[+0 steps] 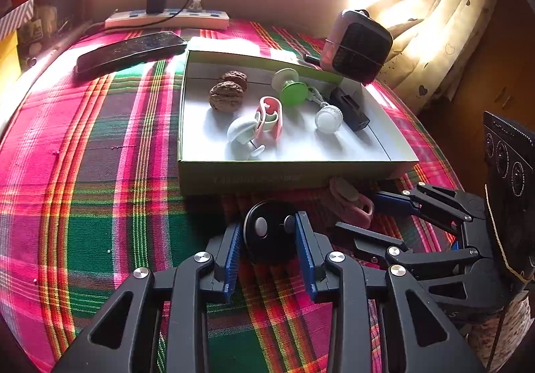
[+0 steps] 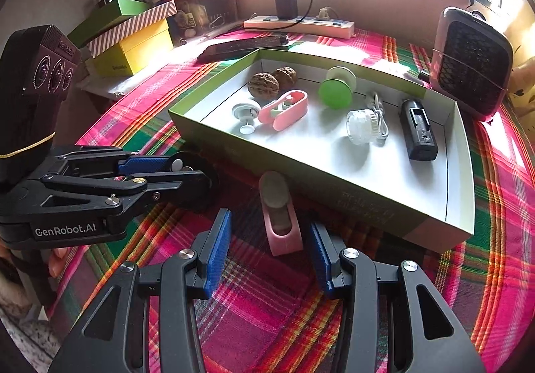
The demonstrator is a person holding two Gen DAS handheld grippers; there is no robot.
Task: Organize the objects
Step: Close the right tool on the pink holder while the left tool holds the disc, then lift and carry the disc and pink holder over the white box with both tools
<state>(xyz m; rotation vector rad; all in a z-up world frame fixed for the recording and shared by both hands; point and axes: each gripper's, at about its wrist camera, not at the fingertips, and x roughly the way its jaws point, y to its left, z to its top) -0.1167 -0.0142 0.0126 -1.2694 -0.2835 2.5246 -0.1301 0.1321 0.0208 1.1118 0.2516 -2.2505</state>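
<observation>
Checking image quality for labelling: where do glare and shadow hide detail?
Left wrist view: window glare washes out the heart-print cream curtain; the pink plastic clip lies in the green cardboard tray's shadow. Right wrist view: the window is blown out; straight edges bow from fisheye.

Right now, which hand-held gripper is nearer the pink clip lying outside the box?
Right. The right hand-held gripper brackets the pink plastic clip between open fingers; the left hand-held gripper sits off to its left, around a black round disc.
</observation>
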